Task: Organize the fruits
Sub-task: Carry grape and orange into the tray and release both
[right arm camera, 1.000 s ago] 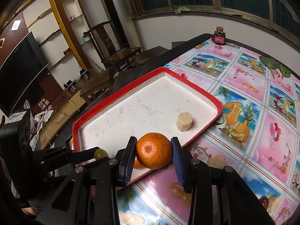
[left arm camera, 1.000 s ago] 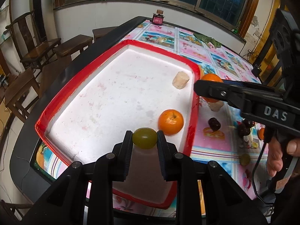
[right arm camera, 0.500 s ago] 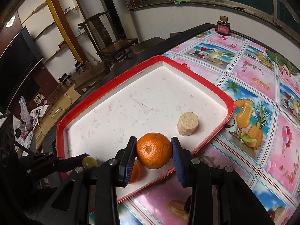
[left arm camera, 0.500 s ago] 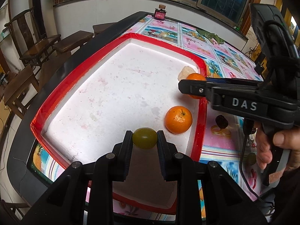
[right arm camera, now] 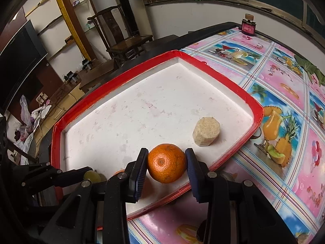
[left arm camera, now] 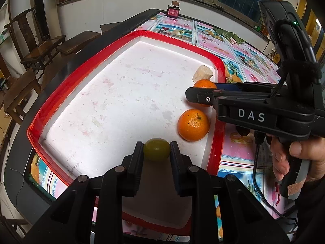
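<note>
Fruit status: your left gripper (left arm camera: 156, 150) is clamped on a green grape (left arm camera: 156, 149) over the tray's near end; your right gripper (right arm camera: 166, 163) is clamped on an orange (right arm camera: 166, 163) just inside the tray's red rim (right arm camera: 256, 106). A second orange (left arm camera: 193, 125) sits by the right rim, and a beige chunk (right arm camera: 206, 131) lies near the far corner. The tray's (left arm camera: 71, 93) left and centre floor is open. Compared with a second ago, your right gripper has come lower and inward across the rim; the left has barely shifted.
</note>
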Demonstrator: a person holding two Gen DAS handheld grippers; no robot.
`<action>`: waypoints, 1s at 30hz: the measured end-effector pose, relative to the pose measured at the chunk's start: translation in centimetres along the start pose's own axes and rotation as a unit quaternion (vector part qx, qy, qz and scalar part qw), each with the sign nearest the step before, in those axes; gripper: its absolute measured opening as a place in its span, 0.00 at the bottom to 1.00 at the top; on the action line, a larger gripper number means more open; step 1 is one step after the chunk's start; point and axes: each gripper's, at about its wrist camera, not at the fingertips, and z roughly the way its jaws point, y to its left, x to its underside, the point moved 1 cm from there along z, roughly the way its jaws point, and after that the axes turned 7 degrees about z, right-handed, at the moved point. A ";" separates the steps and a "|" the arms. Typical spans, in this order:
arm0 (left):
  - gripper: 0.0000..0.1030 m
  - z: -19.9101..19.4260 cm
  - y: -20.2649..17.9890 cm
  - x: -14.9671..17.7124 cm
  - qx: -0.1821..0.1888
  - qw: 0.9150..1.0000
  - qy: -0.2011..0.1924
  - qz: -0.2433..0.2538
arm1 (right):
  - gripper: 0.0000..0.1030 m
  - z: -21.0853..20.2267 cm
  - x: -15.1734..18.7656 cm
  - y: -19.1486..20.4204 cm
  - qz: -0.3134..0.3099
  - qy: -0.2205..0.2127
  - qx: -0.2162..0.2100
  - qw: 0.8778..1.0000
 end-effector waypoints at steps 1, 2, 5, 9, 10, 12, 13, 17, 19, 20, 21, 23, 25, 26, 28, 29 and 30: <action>0.23 0.0 0.0 0.0 0.000 1.000 -0.001 -0.001 | 0.37 0.1 0.0 0.0 0.001 -0.001 0.000 1.000; 0.23 0.0 0.1 0.1 0.001 1.000 -0.002 -0.004 | 0.38 0.1 0.0 0.0 0.002 -0.003 0.000 1.000; 0.23 -0.1 0.0 0.2 -0.001 1.000 -0.003 -0.004 | 0.39 -0.1 0.1 0.2 0.002 -0.007 -0.001 1.000; 0.23 -0.2 0.0 0.3 -0.001 1.000 -0.004 -0.005 | 0.45 -0.6 0.2 0.0 0.015 -0.011 -0.011 1.000; 0.24 -0.2 0.0 0.3 0.000 1.000 -0.004 -0.007 | 0.46 -0.8 0.2 0.0 0.016 -0.013 -0.012 1.000; 0.32 -0.4 0.0 0.3 0.002 1.000 -0.006 -0.012 | 0.50 -1.5 0.3 -0.1 0.020 -0.020 -0.014 1.000; 0.43 -0.5 0.1 0.4 0.001 1.000 -0.008 -0.014 | 0.50 -1.9 0.4 -0.1 0.021 -0.023 -0.015 0.999; 0.59 -1.8 0.0 0.5 -0.012 0.999 -0.033 -0.021 | 0.57 -3.7 0.7 -0.3 0.027 -0.038 -0.021 0.999; 0.59 -2.2 -0.2 0.4 -0.014 0.999 -0.038 -0.021 | 0.60 -4.8 1.0 -0.6 0.032 -0.046 -0.025 0.998; 0.59 -2.5 -0.2 0.4 -0.016 0.999 -0.041 -0.022 | 0.62 -5.4 1.3 -0.8 0.034 -0.049 -0.028 0.998; 0.59 -2.6 -0.3 0.3 -0.017 0.999 -0.044 -0.022 | 0.64 -5.9 1.5 -0.9 0.036 -0.052 -0.029 0.998; 0.59 -3.1 -0.6 0.2 -0.015 0.998 -0.050 -0.024 | 0.65 -7.1 2.1 -1.4 0.039 -0.058 -0.030 0.997; 0.59 -3.5 -1.1 0.1 -0.012 0.998 -0.055 -0.022 | 0.66 -8.4 2.9 -2.0 0.044 -0.065 -0.031 0.996; 0.59 -3.7 -1.4 0.0 -0.011 0.998 -0.056 -0.020 | 0.66 -9.0 3.4 -2.3 0.047 -0.067 -0.031 0.996; 0.59 -3.9 -2.2 0.0 -0.008 0.998 -0.058 -0.014 | 0.67 -10.0 4.2 -2.9 0.054 -0.071 -0.032 0.996; 0.59 -4.1 -2.6 -0.1 -0.006 0.998 -0.060 -0.010 | 0.67 -10.4 4.5 -3.1 0.057 -0.071 -0.031 0.995; 0.59 -4.3 -3.0 -0.1 -0.004 0.998 -0.061 -0.006 | 0.67 -10.9 5.0 -3.5 0.062 -0.071 -0.028 0.995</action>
